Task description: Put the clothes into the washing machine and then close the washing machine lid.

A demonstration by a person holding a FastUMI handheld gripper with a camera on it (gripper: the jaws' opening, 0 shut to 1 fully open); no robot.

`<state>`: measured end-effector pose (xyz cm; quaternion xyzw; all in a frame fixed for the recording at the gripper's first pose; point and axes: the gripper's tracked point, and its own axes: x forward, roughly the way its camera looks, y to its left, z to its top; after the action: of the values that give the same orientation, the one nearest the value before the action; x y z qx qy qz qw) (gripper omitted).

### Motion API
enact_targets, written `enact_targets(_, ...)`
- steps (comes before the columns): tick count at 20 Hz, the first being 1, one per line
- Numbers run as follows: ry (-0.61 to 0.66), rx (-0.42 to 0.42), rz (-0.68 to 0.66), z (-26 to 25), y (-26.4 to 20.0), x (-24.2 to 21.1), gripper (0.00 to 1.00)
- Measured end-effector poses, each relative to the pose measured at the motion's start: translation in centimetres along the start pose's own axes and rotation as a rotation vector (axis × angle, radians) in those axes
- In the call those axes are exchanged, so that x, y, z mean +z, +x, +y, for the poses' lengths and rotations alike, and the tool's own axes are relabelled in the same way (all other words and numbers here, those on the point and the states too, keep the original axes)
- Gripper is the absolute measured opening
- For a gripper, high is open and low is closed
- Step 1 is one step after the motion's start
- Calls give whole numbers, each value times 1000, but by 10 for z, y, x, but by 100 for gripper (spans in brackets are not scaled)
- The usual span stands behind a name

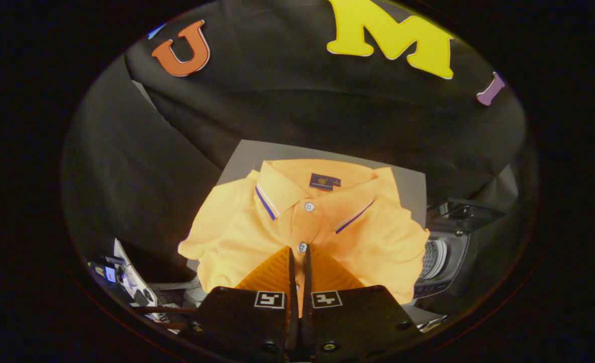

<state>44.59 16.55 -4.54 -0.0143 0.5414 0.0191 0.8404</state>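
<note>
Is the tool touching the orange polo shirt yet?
Touching. In the gripper view the tool has its fingers nearly closed, pinching the orange polo shirt placket just below the lower button.

No words, brands or numbers can be read here. The polo shirt [307,222] carries a small dark neck label [323,181] inside its collar, at twelve o'clock from the top button, with print too small to make out. The tongs [299,257] bear two square black-and-white code markers [297,299], patterns rather than letters.

Tool [300,254] pinching orange polo shirt [368,237]
</note>
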Motion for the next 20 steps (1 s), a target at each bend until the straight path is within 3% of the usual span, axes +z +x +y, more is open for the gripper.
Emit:
enact_targets(7,38,-57,-68,-23,-46,25,6)
enact_targets(20,181,-178,-175,-97,-87,1,6)
